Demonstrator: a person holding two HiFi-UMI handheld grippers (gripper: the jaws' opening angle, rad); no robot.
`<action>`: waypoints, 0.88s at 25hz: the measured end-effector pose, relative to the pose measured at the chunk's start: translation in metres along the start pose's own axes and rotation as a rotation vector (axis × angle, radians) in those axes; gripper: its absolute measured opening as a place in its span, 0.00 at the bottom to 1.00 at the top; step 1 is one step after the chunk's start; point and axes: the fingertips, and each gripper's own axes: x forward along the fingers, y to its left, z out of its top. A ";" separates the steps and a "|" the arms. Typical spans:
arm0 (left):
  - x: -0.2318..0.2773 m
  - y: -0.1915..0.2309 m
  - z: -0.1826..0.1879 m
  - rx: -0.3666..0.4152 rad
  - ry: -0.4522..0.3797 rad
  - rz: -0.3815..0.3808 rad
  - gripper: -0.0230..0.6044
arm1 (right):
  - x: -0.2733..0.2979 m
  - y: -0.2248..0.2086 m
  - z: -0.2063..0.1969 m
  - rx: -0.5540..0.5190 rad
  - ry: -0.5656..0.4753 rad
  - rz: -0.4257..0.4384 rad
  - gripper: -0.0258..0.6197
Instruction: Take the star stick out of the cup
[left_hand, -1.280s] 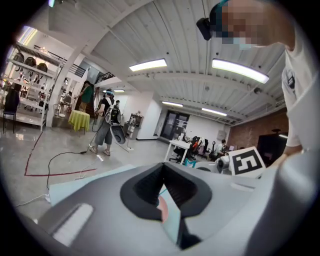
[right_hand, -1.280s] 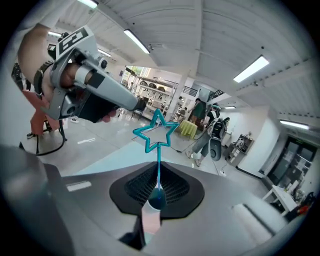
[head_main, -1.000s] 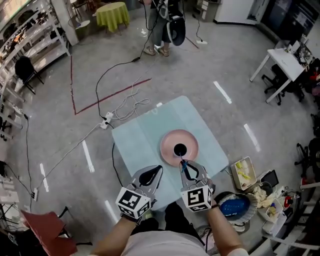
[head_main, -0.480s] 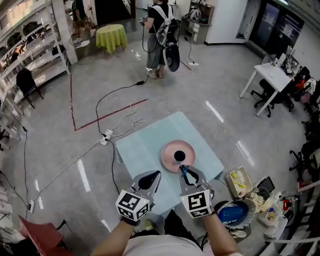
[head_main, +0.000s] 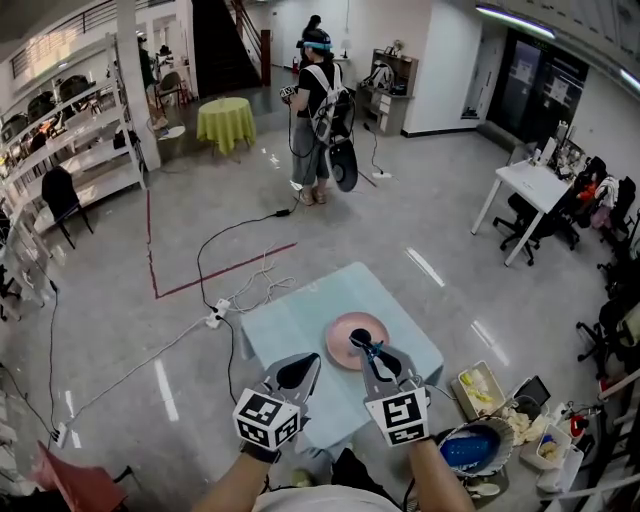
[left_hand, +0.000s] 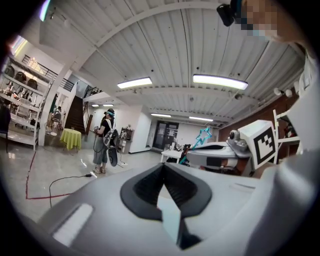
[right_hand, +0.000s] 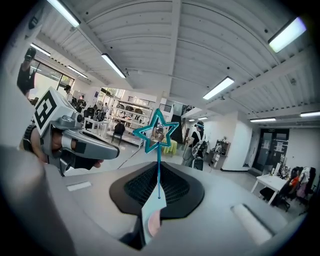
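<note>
Step in hand: lifting the star stick clear of the cup. My right gripper (head_main: 372, 352) is clenched on the lower end of the star stick (right_hand: 158, 170); the thin blue shaft stands pinched between the jaws and its open star outline points away from me, out over the room. My left gripper (head_main: 305, 367) is closed with nothing between its jaws, held just beside the right one and apart from the stick.

Position of the parts: in the head view the black cup (head_main: 359, 339) stands on a pink plate (head_main: 340, 352) on the pale blue tabletop (head_main: 295, 325). The stick's blue tip overlaps the cup's near edge there, so that view alone does not settle whether the two touch. In the right gripper view the whole shaft shows, with no cup round it. I judge the stick to be out of the cup or very nearly so.

Next move, as I judge it: keep the right gripper's squeeze firm on the slender shaft, carry it well away from the cup's rim, and leave cup and plate undisturbed.
</note>
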 end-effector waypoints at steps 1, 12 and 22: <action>-0.004 -0.002 0.003 0.005 -0.004 0.002 0.05 | -0.004 0.002 0.005 -0.001 -0.007 0.000 0.08; -0.037 -0.011 0.031 0.069 -0.043 0.040 0.05 | -0.028 0.014 0.041 0.017 -0.058 -0.007 0.08; -0.052 -0.013 0.033 0.079 -0.053 0.056 0.05 | -0.034 0.029 0.044 0.027 -0.034 0.024 0.08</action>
